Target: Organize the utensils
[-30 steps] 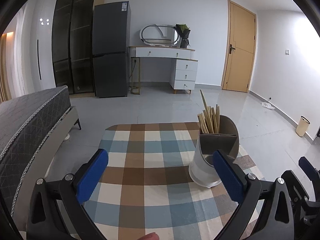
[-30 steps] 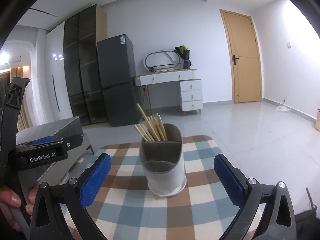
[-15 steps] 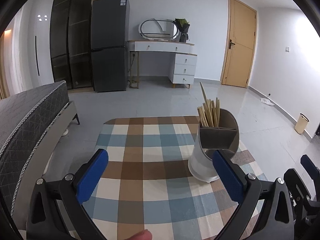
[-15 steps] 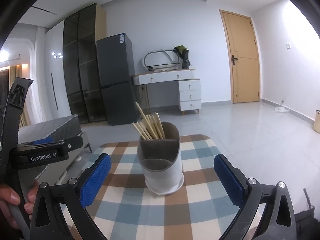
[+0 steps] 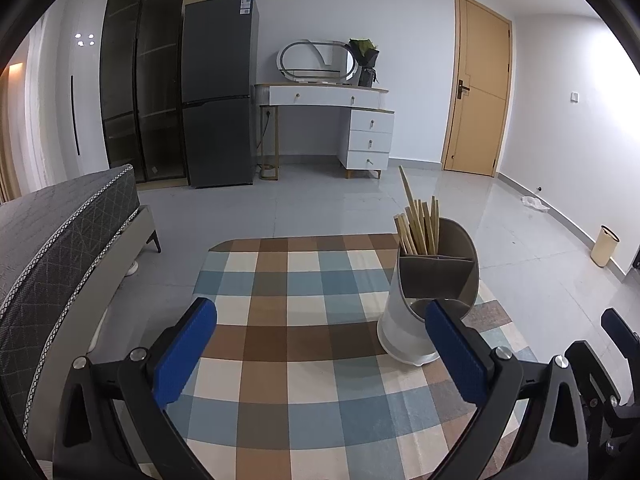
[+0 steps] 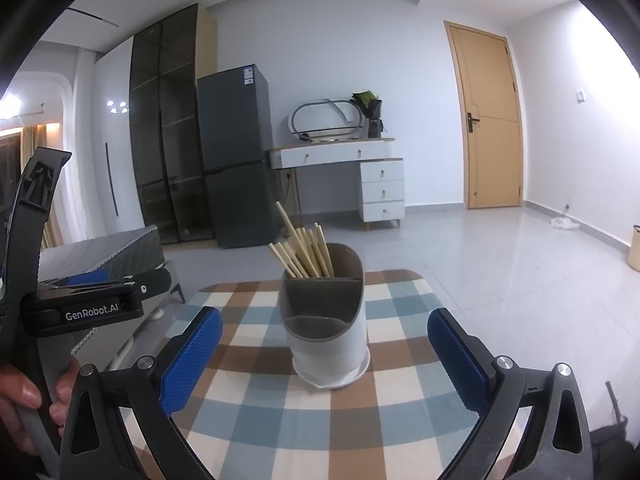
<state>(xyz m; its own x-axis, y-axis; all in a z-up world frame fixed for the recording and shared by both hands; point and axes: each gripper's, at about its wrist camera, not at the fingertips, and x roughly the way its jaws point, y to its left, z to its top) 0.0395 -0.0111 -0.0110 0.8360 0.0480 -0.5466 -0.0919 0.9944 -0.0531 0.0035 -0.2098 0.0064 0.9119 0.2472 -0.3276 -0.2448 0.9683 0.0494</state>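
Chopsticks (image 6: pixel 304 250) stand together in the rear compartment of the utensil holder (image 6: pixel 328 344), upright on the checkered tabletop (image 5: pixel 304 352). Left gripper (image 5: pixel 320 350) and right gripper (image 6: pixel 325 354) both have their fingers wide apart, holding nothing, near the holder.

white walls, grey fridge (image 5: pixel 219 92), tiled floor (image 5: pixel 332 204)

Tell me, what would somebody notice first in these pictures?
Probably the white utensil holder standing upright on the checkered tablecloth, with a bundle of wooden chopsticks sticking out of its back compartment. Next, the blue pads of the open right claw either side of it, touching nothing, and the dark fridge by the far wall.
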